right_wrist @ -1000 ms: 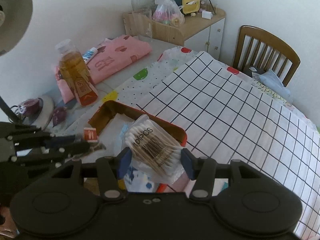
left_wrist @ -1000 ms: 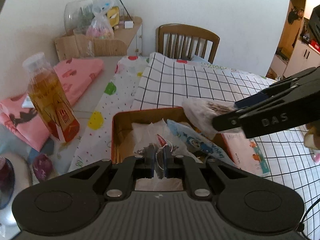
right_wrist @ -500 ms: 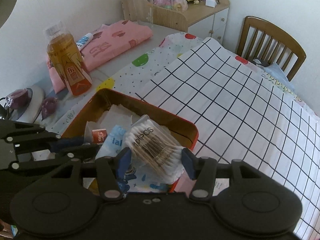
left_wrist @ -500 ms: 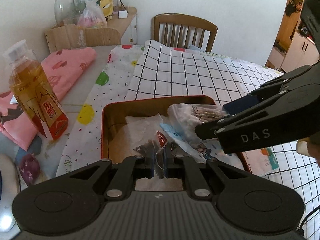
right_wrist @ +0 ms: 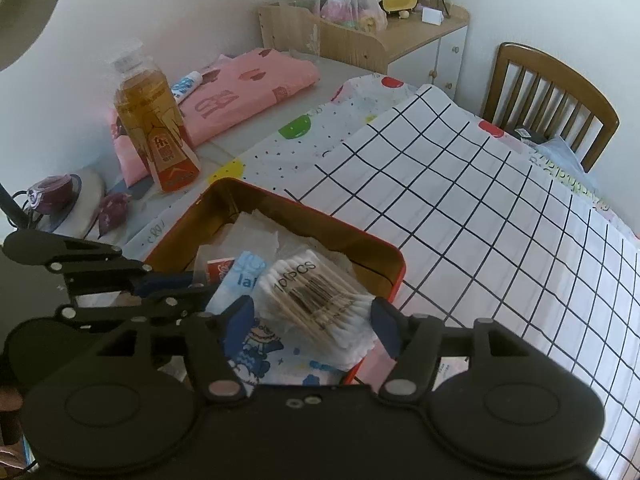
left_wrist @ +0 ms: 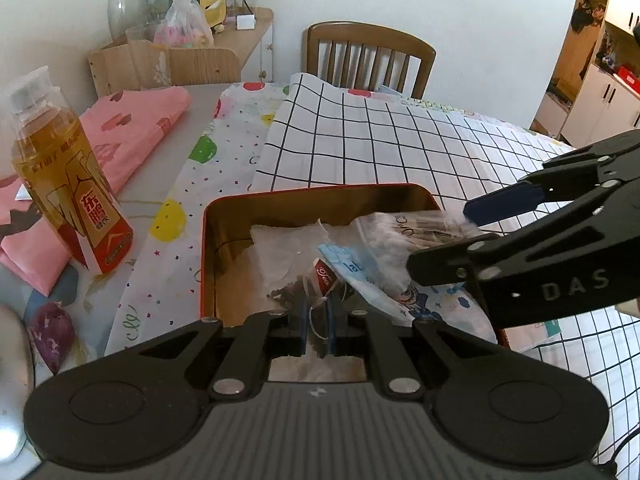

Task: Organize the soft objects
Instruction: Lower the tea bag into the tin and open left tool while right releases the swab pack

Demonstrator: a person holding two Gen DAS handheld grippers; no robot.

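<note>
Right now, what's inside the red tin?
In the red tin: a cotton swab pack on a blue cartoon packet, white paper and a tea bag. Whatever lies beneath them is covered.

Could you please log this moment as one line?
left gripper: shut on tea bag | right gripper: just opening, cotton swabs between fingers | over tin

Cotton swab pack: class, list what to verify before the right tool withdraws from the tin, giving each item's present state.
1. Cotton swab pack inside the tin: ok, it lies on the blue packet.
2. Right tool off the pack: ok, its jaws have just been opening and the pads stand clear.
3. Left tool gripping the tea bag: ok, shut.
4. Tea bag over the tin: ok.
5. Bottle apart from the tin: ok.
</note>
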